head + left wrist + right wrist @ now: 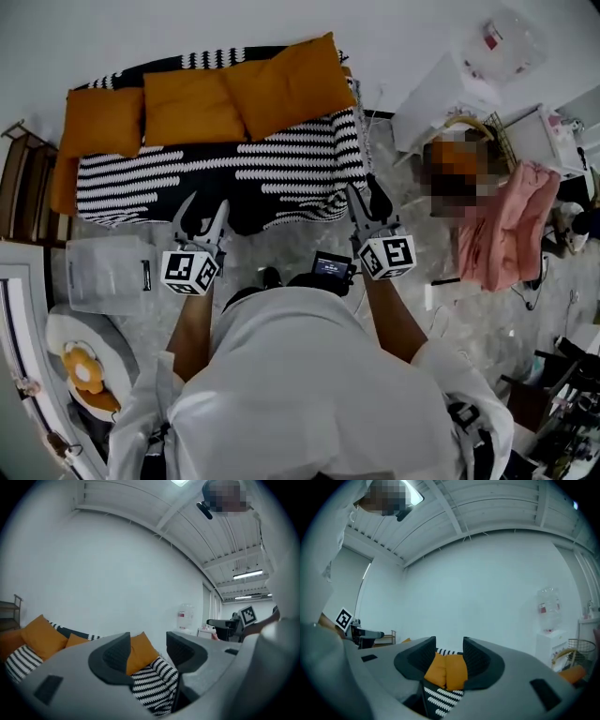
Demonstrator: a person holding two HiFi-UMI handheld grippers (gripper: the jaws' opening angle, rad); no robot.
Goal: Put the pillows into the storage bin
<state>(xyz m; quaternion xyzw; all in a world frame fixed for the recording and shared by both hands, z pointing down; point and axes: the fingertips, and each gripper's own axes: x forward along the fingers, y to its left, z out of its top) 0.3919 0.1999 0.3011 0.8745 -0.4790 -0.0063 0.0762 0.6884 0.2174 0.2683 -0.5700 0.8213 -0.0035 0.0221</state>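
Note:
Three orange pillows lean along the back of a sofa with a black-and-white striped cover (206,178): one at the left (101,122), one in the middle (192,108), one at the right (286,84). A translucent storage bin (108,274) sits on the floor at my left. My left gripper (206,206) hovers open at the sofa's front edge, nothing between its jaws. My right gripper (366,197) hangs open near the sofa's right front corner, also empty. In the left gripper view the left gripper (149,651) frames a far pillow (140,651). The right gripper (449,660) frames two pillows (447,670).
A wooden shelf (23,178) stands left of the sofa. A round white seat with an orange flower cushion (82,367) sits by my left leg. A water dispenser (469,66), a wire basket (487,131) and pink cloth (511,234) crowd the right side.

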